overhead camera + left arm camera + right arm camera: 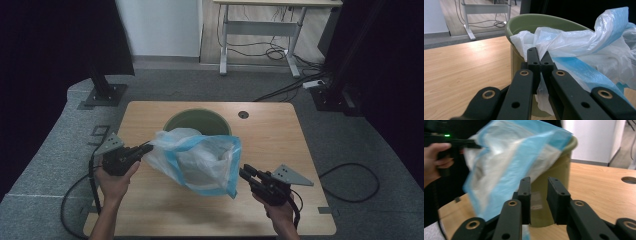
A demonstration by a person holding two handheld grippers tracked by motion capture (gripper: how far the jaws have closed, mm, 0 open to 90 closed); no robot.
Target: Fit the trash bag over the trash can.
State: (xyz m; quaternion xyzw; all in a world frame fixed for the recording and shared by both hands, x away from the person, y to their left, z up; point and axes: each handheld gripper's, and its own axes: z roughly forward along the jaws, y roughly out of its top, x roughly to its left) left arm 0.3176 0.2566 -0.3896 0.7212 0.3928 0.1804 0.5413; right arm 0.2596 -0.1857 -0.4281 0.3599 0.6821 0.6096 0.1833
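Note:
A white plastic bag with blue edges (pixel 200 160) hangs in the air in front of a round green bin (pixel 197 116) on the wooden table. My left gripper (pixel 148 148) is shut on the bag's left edge. In the left gripper view the jaws (pixel 540 56) pinch the white film (pixel 579 47) beside the bin's rim (pixel 536 21). My right gripper (pixel 243 172) stands open near the bag's lower right corner. In the right gripper view its jaws (pixel 539 186) have a gap with the bin (pixel 559 170) behind, and the bag's blue edge (pixel 506 162) hangs just left of them.
The table (pixel 280 135) has a small round cable hole (pixel 243 114) behind the bin. Black stand bases (pixel 102 95) sit on the grey floor at the back left and right. Cables (pixel 350 182) lie on the floor, and a desk frame (pixel 260 30) stands far behind.

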